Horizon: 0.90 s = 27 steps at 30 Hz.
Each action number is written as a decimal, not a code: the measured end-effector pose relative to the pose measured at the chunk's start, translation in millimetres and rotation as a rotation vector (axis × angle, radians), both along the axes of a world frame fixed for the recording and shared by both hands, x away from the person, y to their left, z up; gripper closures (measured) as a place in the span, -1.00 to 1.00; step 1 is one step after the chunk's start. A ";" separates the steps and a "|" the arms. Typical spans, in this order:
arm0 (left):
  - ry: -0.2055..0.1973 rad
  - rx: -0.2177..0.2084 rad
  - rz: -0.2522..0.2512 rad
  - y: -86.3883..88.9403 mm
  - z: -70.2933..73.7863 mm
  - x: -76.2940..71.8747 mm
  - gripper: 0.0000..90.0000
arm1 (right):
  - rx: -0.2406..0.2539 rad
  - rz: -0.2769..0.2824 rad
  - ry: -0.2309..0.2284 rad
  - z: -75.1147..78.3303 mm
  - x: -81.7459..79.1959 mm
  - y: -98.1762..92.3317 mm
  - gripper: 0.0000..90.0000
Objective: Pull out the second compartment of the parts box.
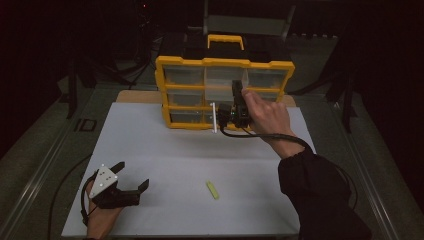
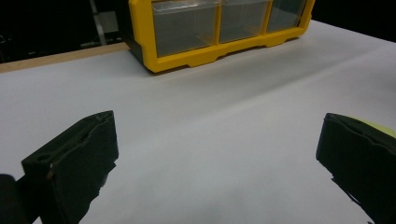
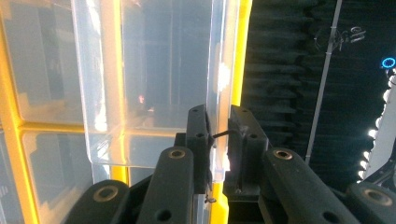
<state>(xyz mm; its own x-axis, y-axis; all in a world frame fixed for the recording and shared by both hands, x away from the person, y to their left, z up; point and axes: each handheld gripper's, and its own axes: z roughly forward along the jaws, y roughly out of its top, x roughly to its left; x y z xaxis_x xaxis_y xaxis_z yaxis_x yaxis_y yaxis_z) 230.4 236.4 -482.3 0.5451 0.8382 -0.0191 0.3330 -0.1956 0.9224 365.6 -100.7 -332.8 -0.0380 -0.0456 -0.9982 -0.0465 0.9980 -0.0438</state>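
A yellow organiser [image 1: 224,92] with clear drawers is seen standing upright at the far middle of a white sheet [image 1: 165,165] that covers the table, in the high view. A black and yellow handle [image 1: 226,41] is seen on top of it. The right gripper [image 1: 236,102] is held up against the front of the organiser, at the bottom middle drawer, by the person's right hand [image 1: 267,117], whose dark sleeve [image 1: 315,190] enters from the near right. A clear drawer [image 1: 215,117] is seen drawn part way out of the bottom row, just left of that gripper.

What the high view leaves unclear is given by the right gripper view: the two black jaws are closed on the thin side wall of the clear drawer [image 3: 163,79], with the yellow frame [image 3: 243,46] just beyond it. Whether anything lies in the drawer cannot be told.

The left gripper [image 1: 131,176] rests at the near left of the sheet, held by the left hand [image 1: 102,220], well apart from the organiser. Its jaws are spread wide with nothing between them, as shown in the left gripper view, where bare white sheet [image 2: 210,140] lies in the gap and the organiser [image 2: 215,32] stands far off.

A small yellow-green piece [image 1: 212,189] lies flat on the sheet at the near middle, between the two hands. In the left gripper view a sliver of the same colour [image 2: 373,125] is seen behind the right-hand jaw.
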 end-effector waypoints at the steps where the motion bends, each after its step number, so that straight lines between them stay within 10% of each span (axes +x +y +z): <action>1: 0.000 -0.001 0.001 0.0 0.0 0.0 -1.00 | 0.000 0.001 0.000 0.1 -0.9 -0.1 0.76; 27: 0.001 -0.003 0.001 -0.5 0.0 -0.3 -1.00 | 0.008 0.016 0.008 1.5 -21.9 -2.1 0.76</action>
